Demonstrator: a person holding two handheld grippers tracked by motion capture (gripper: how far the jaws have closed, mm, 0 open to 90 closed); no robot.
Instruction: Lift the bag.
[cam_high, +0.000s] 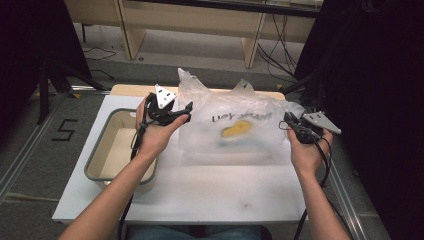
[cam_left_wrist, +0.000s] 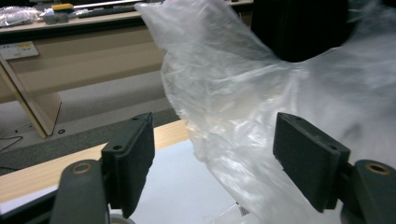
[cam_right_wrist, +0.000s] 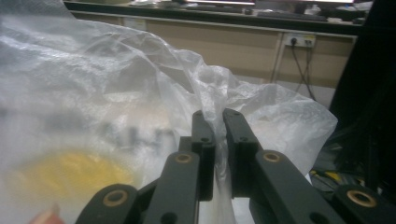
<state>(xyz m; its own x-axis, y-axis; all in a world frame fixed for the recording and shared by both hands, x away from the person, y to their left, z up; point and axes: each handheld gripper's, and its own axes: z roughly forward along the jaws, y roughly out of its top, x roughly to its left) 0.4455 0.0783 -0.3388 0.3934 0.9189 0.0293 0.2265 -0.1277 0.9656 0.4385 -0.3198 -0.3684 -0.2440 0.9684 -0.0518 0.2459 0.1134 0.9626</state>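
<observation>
A crinkled translucent plastic bag (cam_high: 235, 127) with a yellow print lies on the white table (cam_high: 200, 192); the right gripper (cam_right_wrist: 218, 140) pinches a thin fold that could slip or tear, while the left gripper (cam_left_wrist: 212, 158) gapes wide around the bag's other edge.

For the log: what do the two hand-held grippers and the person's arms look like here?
Both are black. The left hand-held gripper and the right hand-held gripper each carry a grey three-cornered plate and trail a black cable. The flat rectangular jaws have brass-coloured pivot rings. The forearms are bare, with no sleeves in view.
</observation>
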